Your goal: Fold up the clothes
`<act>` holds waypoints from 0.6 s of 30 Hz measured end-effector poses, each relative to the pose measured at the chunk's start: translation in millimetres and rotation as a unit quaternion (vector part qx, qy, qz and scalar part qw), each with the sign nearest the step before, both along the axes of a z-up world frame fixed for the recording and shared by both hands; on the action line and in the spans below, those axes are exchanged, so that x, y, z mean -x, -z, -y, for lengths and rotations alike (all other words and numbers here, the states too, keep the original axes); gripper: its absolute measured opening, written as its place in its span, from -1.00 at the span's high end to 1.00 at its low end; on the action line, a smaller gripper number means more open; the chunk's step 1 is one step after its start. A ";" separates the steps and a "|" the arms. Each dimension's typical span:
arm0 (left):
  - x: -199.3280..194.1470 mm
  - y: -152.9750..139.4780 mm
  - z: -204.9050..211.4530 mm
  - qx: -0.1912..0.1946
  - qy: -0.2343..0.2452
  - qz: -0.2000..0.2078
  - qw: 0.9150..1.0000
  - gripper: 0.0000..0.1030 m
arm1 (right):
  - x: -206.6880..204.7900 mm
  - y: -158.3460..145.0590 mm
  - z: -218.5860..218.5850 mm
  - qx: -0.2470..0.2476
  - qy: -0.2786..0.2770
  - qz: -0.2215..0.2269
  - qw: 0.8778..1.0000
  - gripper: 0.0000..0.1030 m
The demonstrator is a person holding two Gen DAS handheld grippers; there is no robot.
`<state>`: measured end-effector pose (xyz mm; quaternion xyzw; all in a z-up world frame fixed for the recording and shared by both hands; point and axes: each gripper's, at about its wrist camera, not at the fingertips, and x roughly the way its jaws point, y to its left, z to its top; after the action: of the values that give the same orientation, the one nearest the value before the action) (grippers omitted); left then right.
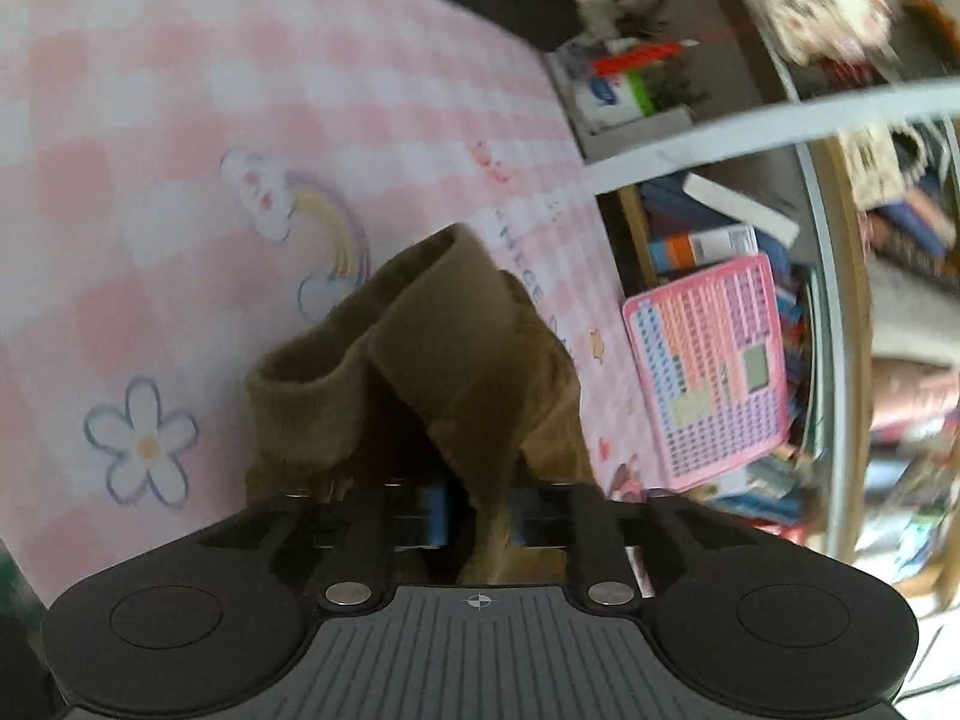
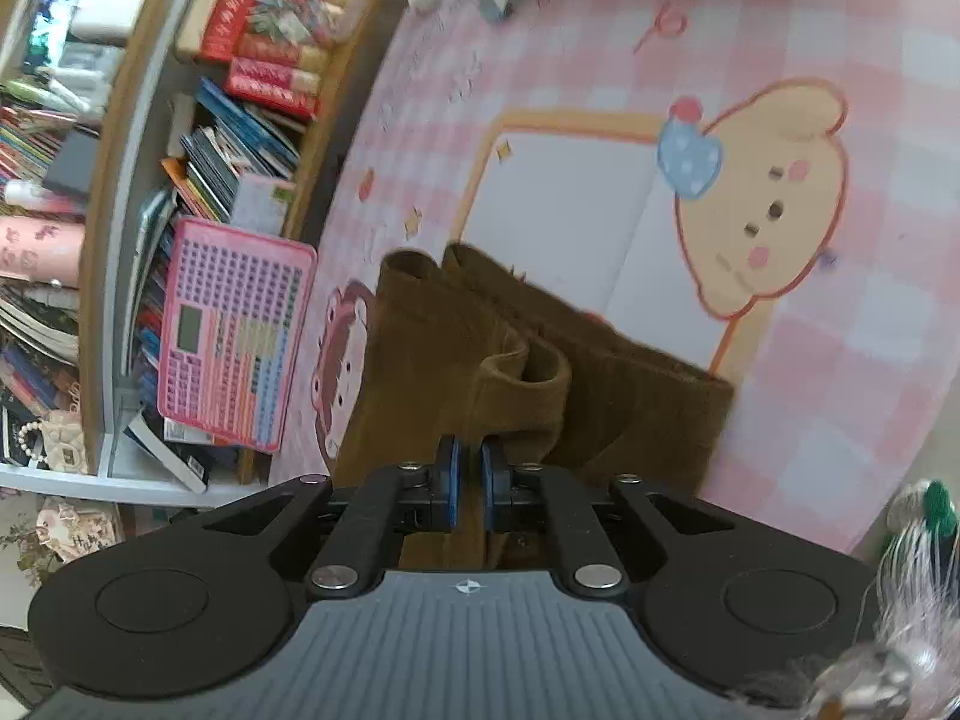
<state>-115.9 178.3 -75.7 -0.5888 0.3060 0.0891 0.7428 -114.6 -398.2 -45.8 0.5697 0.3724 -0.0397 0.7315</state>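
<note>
Both fingers (image 1: 441, 516) (image 2: 449, 480) pinch brown garment (image 1: 444, 348) (image 2: 600, 384) edges above mat (image 1: 180, 180) (image 2: 840, 360).

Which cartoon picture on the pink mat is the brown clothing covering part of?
The brown-haired cartoon face: the brown garment overlaps its right side. The yellow bear with the blue bow lies uncovered, farther away.

Left gripper (image 1: 477, 516) and right gripper (image 2: 471, 483) jaws both pinched nearly closed.

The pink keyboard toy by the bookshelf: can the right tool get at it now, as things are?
Probably not yet. The right tool is shut on the brown garment, so it is occupied. The pink keyboard toy itself stands uncovered against the bookshelf, beside the pink mat.
</note>
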 end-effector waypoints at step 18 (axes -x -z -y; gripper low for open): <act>5.0 -68.6 5.9 -0.080 0.091 0.097 0.988 0.95 | -7.2 -70.1 1.6 0.078 -0.028 0.102 0.991 0.93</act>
<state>-120.9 172.5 -7.1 -0.5034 0.2770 -0.0121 0.8183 -107.4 -399.8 24.4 0.5013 0.3074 0.0097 0.8088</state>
